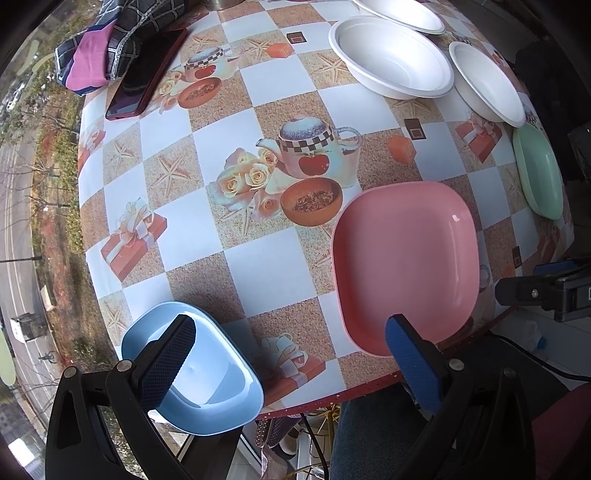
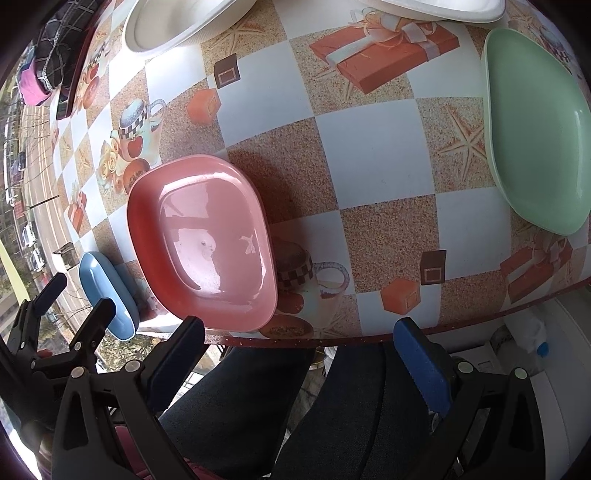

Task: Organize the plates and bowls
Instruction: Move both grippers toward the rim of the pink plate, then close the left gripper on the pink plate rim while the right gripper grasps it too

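A pink plate lies near the table's front edge. At the front left corner a blue plate sits under my left gripper's left finger. A green plate rests at the right edge. Three white bowls lie at the back: a large one, a smaller one and a far one. My left gripper hovers open between the blue and pink plates. My right gripper is open at the table edge, holding nothing.
A phone in a dark red case and a folded checked cloth lie at the back left. The patterned tablecloth covers the table. A person's legs in dark trousers are below the front edge.
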`<control>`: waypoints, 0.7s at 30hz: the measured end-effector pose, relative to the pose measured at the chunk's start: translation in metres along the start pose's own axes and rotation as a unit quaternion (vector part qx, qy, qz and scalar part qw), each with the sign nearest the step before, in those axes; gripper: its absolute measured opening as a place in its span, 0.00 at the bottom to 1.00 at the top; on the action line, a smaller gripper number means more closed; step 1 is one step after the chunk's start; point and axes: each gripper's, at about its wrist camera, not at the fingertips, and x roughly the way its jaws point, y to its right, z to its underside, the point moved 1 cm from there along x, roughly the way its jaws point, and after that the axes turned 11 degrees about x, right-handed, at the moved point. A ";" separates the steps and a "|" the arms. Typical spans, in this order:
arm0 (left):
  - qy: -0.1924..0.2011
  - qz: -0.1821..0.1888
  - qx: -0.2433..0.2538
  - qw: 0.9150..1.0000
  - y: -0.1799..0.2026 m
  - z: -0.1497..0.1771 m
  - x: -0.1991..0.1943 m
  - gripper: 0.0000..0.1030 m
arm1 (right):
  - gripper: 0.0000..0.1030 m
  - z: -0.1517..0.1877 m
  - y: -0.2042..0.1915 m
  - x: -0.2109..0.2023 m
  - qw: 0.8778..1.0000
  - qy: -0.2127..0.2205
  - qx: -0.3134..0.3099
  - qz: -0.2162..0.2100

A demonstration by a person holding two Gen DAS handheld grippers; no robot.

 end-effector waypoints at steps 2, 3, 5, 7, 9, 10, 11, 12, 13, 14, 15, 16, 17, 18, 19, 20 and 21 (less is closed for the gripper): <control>0.001 0.000 0.001 1.000 0.000 0.000 0.001 1.00 | 1.00 0.000 0.000 0.000 1.000 0.004 0.000 0.003; 0.001 0.000 0.001 1.000 0.000 0.000 0.002 1.00 | 1.00 0.000 0.001 0.001 1.000 0.005 0.000 0.005; 0.000 -0.001 0.006 1.000 0.001 -0.002 0.005 1.00 | 1.00 -0.001 0.004 0.003 1.000 0.005 0.001 0.008; 0.000 -0.006 0.012 1.000 0.005 -0.004 0.008 1.00 | 1.00 -0.002 0.004 0.008 1.000 0.011 0.003 0.011; 0.001 -0.010 0.017 1.000 0.008 -0.008 0.013 1.00 | 1.00 -0.003 0.004 0.012 1.000 0.022 0.001 0.018; 0.000 -0.011 0.019 1.000 0.010 -0.009 0.015 1.00 | 1.00 -0.004 0.003 0.014 0.999 0.030 -0.001 0.023; -0.001 -0.012 0.020 1.000 0.012 -0.011 0.019 1.00 | 1.00 -0.004 0.001 0.015 0.999 0.041 -0.002 0.030; -0.003 -0.014 0.022 1.000 0.014 -0.013 0.022 1.00 | 1.00 -0.004 0.000 0.016 0.998 0.050 -0.005 0.035; -0.002 -0.015 0.023 1.000 0.016 -0.015 0.025 1.00 | 1.00 -0.006 -0.002 0.018 0.997 0.059 -0.009 0.041; -0.002 -0.019 0.022 1.000 0.017 -0.017 0.028 1.00 | 1.00 -0.007 -0.003 0.020 0.997 0.068 -0.010 0.046; -0.002 -0.021 0.020 1.000 0.020 -0.019 0.031 1.00 | 1.00 -0.010 -0.003 0.024 0.996 0.073 -0.013 0.044; -0.003 -0.022 0.018 1.000 0.022 -0.020 0.035 1.00 | 1.00 -0.011 -0.004 0.027 0.996 0.077 -0.013 0.045; -0.006 -0.022 0.013 1.000 0.023 -0.020 0.038 1.00 | 1.00 -0.012 -0.005 0.030 0.996 0.080 -0.015 0.045; -0.007 -0.020 0.007 1.000 0.023 -0.021 0.040 1.00 | 1.00 -0.013 -0.006 0.033 0.995 0.083 -0.017 0.045; -0.008 -0.018 0.001 1.000 0.023 -0.021 0.043 1.00 | 1.00 -0.014 -0.008 0.037 0.995 0.086 -0.021 0.047; -0.009 -0.016 -0.006 1.000 0.023 -0.021 0.045 1.00 | 1.00 -0.016 -0.010 0.042 0.995 0.090 -0.031 0.042; -0.009 -0.013 -0.013 1.000 0.023 -0.019 0.048 1.00 | 1.00 -0.016 -0.012 0.045 0.994 0.098 -0.036 0.046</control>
